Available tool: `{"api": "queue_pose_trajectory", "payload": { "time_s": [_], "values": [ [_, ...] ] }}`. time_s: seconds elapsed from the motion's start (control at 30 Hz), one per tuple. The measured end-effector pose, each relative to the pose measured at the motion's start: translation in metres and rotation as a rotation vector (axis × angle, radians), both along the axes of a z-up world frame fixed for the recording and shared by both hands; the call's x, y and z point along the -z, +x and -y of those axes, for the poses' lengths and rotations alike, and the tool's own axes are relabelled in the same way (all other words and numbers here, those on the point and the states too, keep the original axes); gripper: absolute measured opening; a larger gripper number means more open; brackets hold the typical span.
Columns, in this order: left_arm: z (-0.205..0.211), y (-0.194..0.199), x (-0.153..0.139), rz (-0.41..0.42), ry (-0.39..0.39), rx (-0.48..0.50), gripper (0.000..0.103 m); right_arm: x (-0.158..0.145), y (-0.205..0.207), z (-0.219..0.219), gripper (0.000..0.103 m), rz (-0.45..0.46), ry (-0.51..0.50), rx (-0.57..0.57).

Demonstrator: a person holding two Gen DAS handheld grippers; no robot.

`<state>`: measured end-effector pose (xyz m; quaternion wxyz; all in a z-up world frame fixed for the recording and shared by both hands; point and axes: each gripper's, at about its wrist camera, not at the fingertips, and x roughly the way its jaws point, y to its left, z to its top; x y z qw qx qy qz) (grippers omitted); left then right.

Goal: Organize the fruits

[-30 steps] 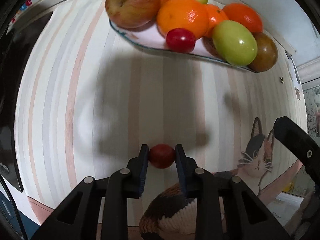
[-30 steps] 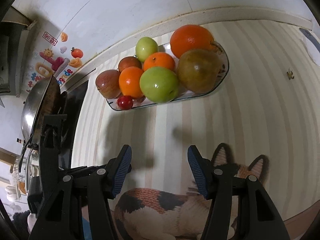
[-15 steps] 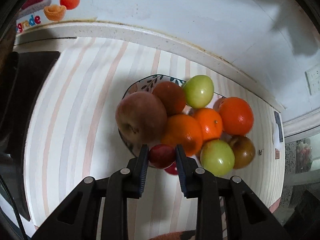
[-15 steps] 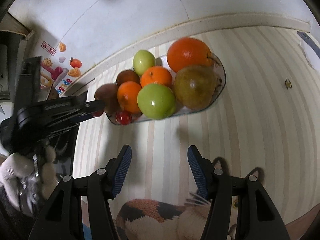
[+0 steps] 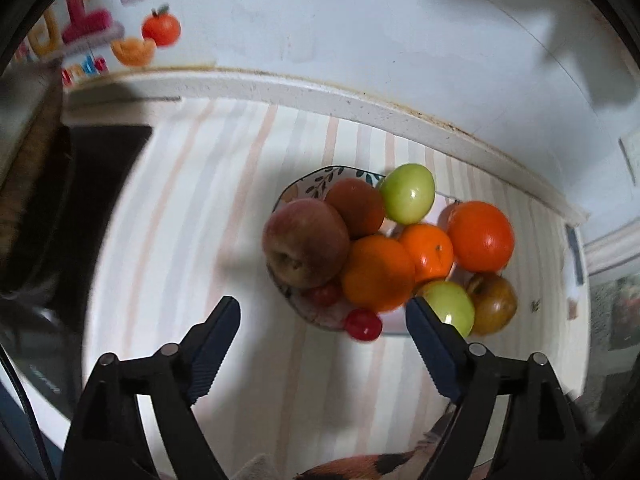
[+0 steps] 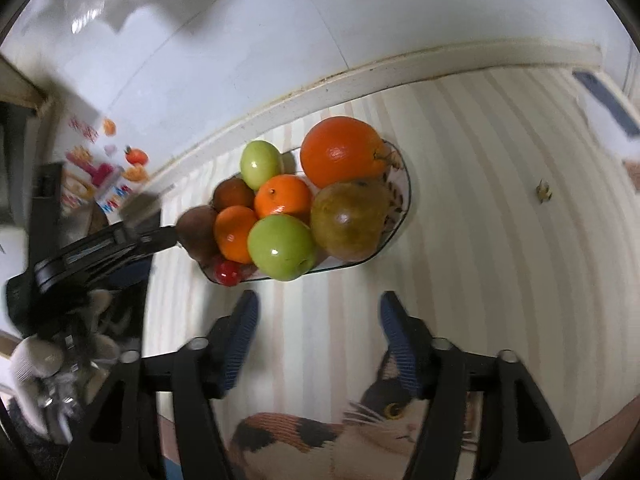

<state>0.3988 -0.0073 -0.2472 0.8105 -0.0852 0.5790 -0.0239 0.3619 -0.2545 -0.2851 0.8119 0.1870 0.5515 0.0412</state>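
The worktop (image 5: 224, 208), covered in a pale striped cloth with a calico cat picture (image 6: 360, 428) at its near edge, is running up to a white wall carrying bright fruit stickers (image 5: 160, 32). An oval plate (image 6: 404, 200) with a leaf pattern is sitting on the cloth close to the wall, and all the fruit is lying heaped on it.

The left tongs (image 5: 322, 330) are hanging above the near end of the plate with the jaws opening wide; no pad is touching anything, though the plate's near rim and small fruits are showing through the gap. The right tongs (image 6: 318, 320) are hovering over bare cloth just short of the plate, jaws also opening, with nothing between them.

On the plate, a reddish apple (image 5: 306, 248) is resting at the left end, touching a large orange (image 5: 378, 272). A big orange (image 5: 480, 236) is lying at the far right, with a brownish-green pear-like fruit (image 5: 492, 304) below it. A brown fruit (image 5: 356, 208), two green fruits (image 5: 408, 198) (image 5: 450, 306) and a smaller orange (image 5: 428, 252) are filling the middle. A small red fruit (image 5: 324, 294) is tucked under the apple, and a cherry tomato (image 5: 363, 324) is sitting at the plate's near rim.
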Motion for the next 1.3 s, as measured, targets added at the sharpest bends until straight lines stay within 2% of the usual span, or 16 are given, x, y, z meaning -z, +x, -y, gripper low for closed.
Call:
{"api": "queue_pose_trajectory", "payload": {
  "time_s": [0.07,0.27,0.37,0.57,0.73,0.93,1.1,1.3],
  "values": [
    [0.007,-0.015,-0.007,0.012,0.041,0.014,0.087,-0.01,0.003,-0.004,0.095,0.0,-0.058,-0.012],
    [0.024,-0.054,-0.028,0.05,0.12,0.029,0.087,-0.038,0.004,-0.012,0.098,0.02,-0.179,-0.064],
    [0.028,-0.069,-0.039,0.063,0.119,0.016,0.087,-0.049,0.002,-0.011,0.098,0.026,-0.193,-0.079],
    [0.034,-0.101,-0.075,0.132,0.164,-0.009,0.087,-0.081,-0.019,-0.009,0.098,0.061,-0.212,-0.106],
    [0.033,-0.138,-0.112,0.201,0.173,-0.017,0.087,-0.122,-0.061,-0.013,0.098,0.125,-0.223,-0.105],
    [0.028,-0.202,-0.155,0.285,0.187,0.013,0.087,-0.175,-0.131,-0.019,0.098,0.206,-0.238,-0.076],
    [0.023,-0.256,-0.179,0.312,0.178,0.048,0.087,-0.22,-0.2,-0.034,0.098,0.271,-0.274,-0.046],
    [0.017,-0.309,-0.203,0.358,0.159,0.092,0.087,-0.253,-0.27,-0.047,0.101,0.312,-0.301,-0.004]
  ]
}}
